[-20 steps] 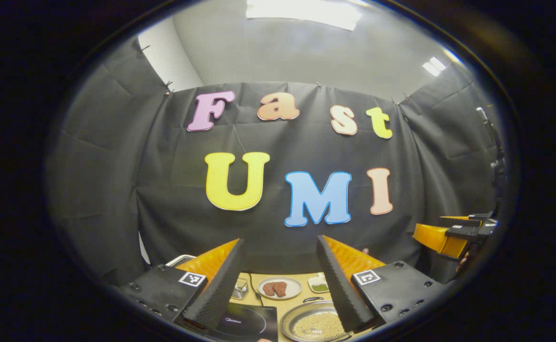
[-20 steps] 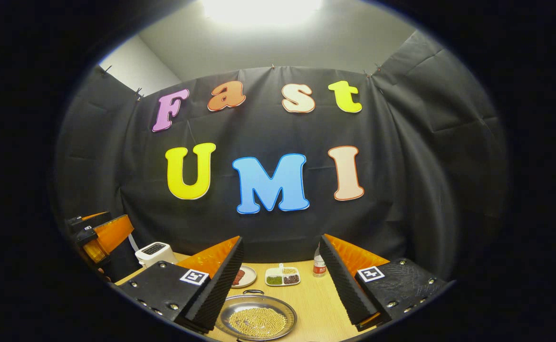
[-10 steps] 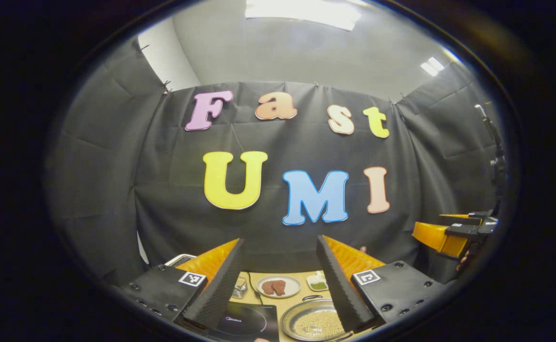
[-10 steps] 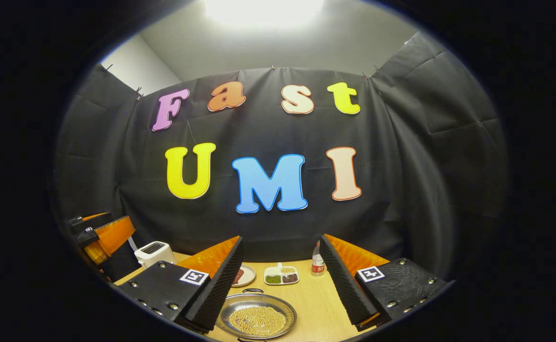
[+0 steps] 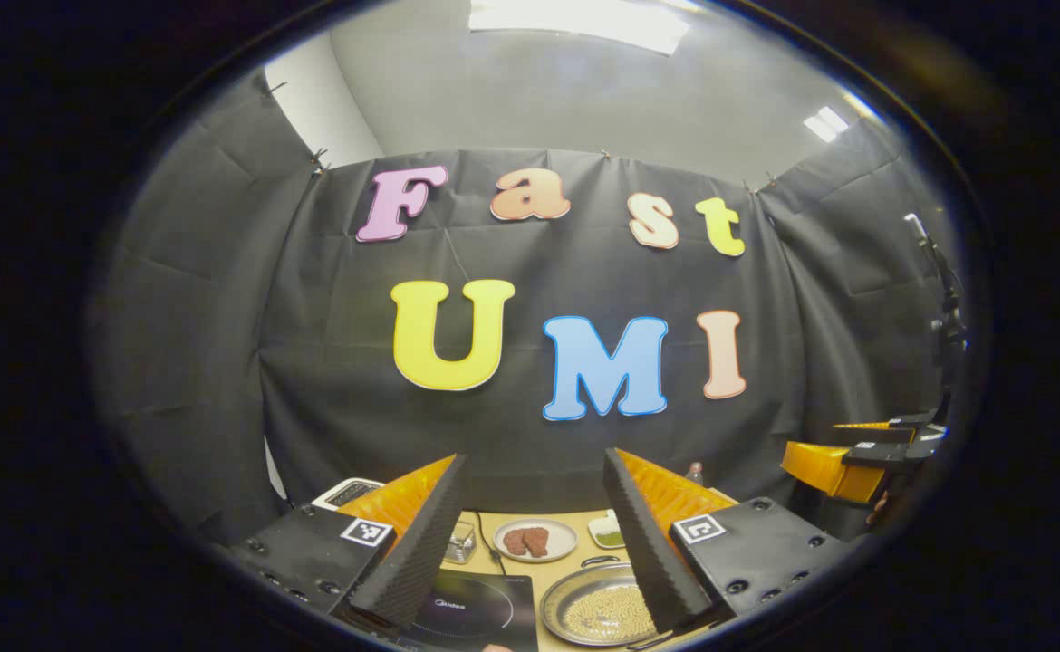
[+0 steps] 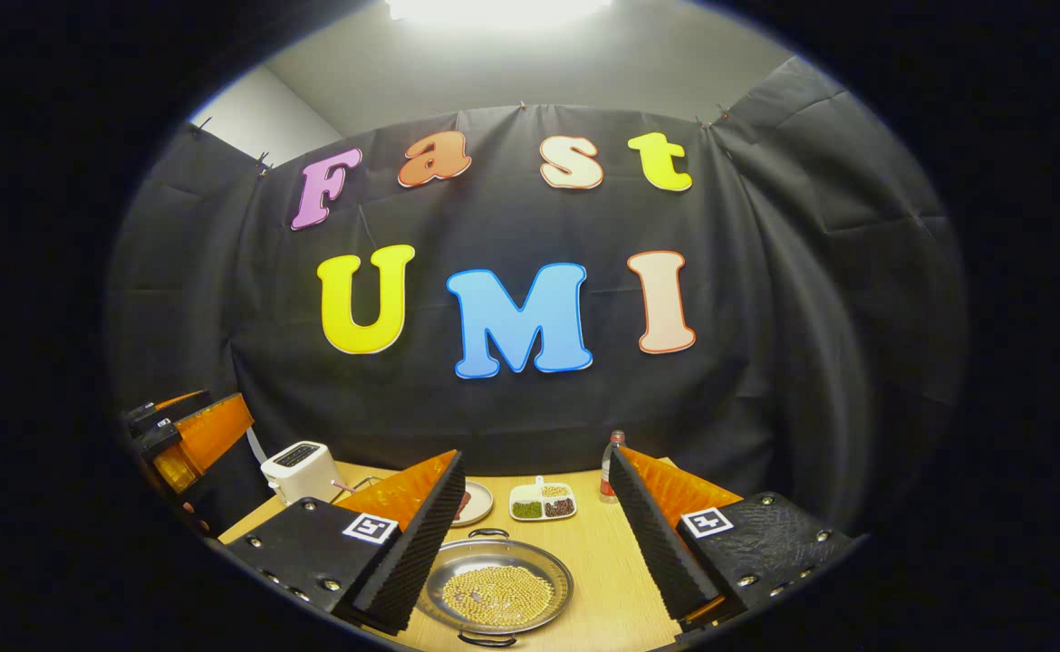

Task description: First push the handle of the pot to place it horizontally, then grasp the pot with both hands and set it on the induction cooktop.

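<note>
A shallow steel pot (image 6: 498, 593) holding small yellow beans sits on the wooden table (image 6: 607, 561). One loop handle (image 6: 489, 532) is at its far rim and another (image 6: 485, 639) at its near rim. In the left gripper view the pot (image 5: 598, 611) lies just right of the black induction cooktop (image 5: 471, 611). My left gripper (image 5: 534, 460) is open and held above the cooktop and pot, touching neither. My right gripper (image 6: 536, 453) is open above the pot with nothing between its fingers. Each gripper also appears at the edge of the other's view, the left gripper (image 6: 190, 435) and the right gripper (image 5: 843, 457).
A white toaster (image 6: 297, 468) stands at the back left. A plate with brown meat pieces (image 5: 534, 541), a divided dish of beans (image 6: 544, 507) and a bottle (image 6: 614, 453) line the table's far side. A small glass container (image 5: 462, 543) sits behind the cooktop.
Both views have tipped slightly downward, so more of the table and pot shows. Both grippers stay open and hold nothing.
</note>
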`<state>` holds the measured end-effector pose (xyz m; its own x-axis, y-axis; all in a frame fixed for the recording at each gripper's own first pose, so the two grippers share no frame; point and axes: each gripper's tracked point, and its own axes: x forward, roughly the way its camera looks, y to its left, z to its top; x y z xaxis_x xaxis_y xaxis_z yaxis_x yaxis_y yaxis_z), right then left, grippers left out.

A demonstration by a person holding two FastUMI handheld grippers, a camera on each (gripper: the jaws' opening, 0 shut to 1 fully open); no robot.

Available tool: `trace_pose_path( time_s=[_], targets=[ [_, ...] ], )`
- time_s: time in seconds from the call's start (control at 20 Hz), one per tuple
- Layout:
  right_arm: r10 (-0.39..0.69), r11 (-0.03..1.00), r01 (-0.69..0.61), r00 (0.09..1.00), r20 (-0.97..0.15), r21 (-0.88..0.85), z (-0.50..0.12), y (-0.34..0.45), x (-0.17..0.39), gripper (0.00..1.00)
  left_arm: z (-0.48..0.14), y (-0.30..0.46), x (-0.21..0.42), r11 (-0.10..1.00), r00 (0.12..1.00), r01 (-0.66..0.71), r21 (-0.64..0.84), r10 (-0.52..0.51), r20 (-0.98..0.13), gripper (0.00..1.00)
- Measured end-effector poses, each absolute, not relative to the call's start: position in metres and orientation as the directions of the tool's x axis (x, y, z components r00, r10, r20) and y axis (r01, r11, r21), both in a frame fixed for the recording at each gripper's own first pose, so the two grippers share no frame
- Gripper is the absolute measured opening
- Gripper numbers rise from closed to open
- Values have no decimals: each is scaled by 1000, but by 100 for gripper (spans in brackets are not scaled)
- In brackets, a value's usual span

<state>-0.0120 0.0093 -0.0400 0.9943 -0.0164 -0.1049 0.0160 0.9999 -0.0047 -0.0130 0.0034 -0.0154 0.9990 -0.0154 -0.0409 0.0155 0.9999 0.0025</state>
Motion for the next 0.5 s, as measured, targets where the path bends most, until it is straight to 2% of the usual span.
trace_pose_path(
  time_s=[0.15, 0.2, 0.25, 0.35, 0.4, 0.45, 0.5],
  targets=[
    [-8, 1000, 9, 987, -158, 5, -61, 12, -13, 95, -26, 8, -10, 1000, 998, 17, 1, -17, -56, 95],
    [-5, 1000, 6, 984, -179, 7, -69, 13, -13, 90, -27, 8, -10, 1000, 998, 18, 0, -18, -58, 99],
    [-4, 1000, 5, 979, -205, 7, -79, 14, -13, 89, -32, 9, -9, 1000, 998, 21, -4, -21, -62, 99],
    [1, 1000, 3, 966, -257, 16, -98, 16, -14, 80, -37, 5, -10, 999, 997, 37, -29, -39, -67, 99],
    [-6, 1000, 13, 959, -285, 22, -108, 14, -14, 74, -38, 6, -10, 999, 997, 38, -34, -41, -70, 95],
    [-8, 999, 18, 951, -309, 30, -116, 15, -15, 62, -42, 8, -10, 999, 996, 37, -33, -39, -75, 99],
    [-8, 999, 21, 944, -331, 34, -125, 17, -16, 58, -44, 9, -11, 999, 996, 36, -30, -38, -80, 98]
  ],
)
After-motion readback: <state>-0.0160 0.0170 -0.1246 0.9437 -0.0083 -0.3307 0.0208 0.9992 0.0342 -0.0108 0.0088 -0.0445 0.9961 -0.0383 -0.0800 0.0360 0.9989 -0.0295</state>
